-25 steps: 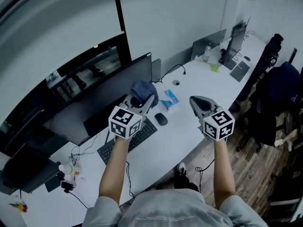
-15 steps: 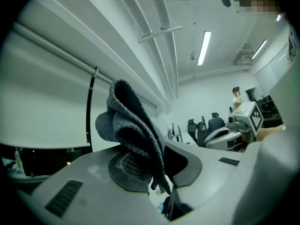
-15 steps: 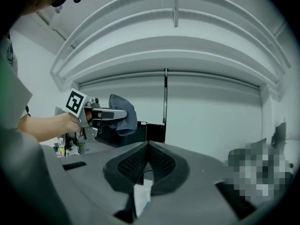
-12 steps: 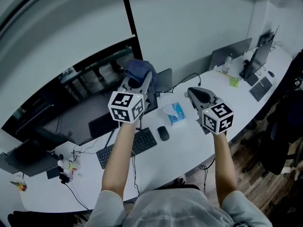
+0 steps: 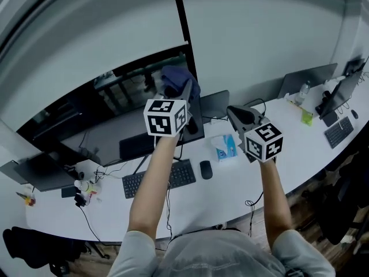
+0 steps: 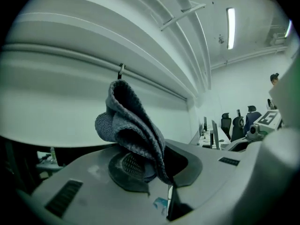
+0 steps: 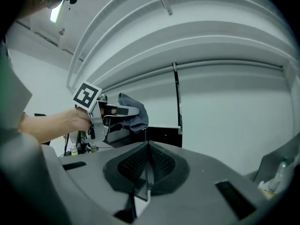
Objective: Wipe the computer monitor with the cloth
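Observation:
My left gripper (image 5: 185, 94) is raised and shut on a crumpled blue-grey cloth (image 5: 176, 79). In the head view the cloth sits over the upper right corner of the wide dark monitor (image 5: 109, 114); contact cannot be told. In the left gripper view the cloth (image 6: 132, 128) stands up from the pinched left gripper (image 6: 159, 168) against a pale wall. My right gripper (image 5: 237, 114) hovers over the desk to the right, shut and empty. In the right gripper view my right gripper (image 7: 147, 168) has its pads pressed together, and the cloth (image 7: 136, 115) shows beside the monitor's edge (image 7: 161, 136).
On the white desk (image 5: 253, 175) lie a keyboard (image 5: 157, 182), a mouse (image 5: 206, 169) and a blue tissue pack (image 5: 226, 147). A smaller screen (image 5: 214, 104) stands behind them. Small bottles and cables (image 5: 83, 190) sit at the left; more monitors (image 5: 311, 77) at the far right.
My left gripper has risen with the cloth, from above the keyboard to the monitor's upper right corner. The head view has swung left. The right gripper stayed shut at about the same height.

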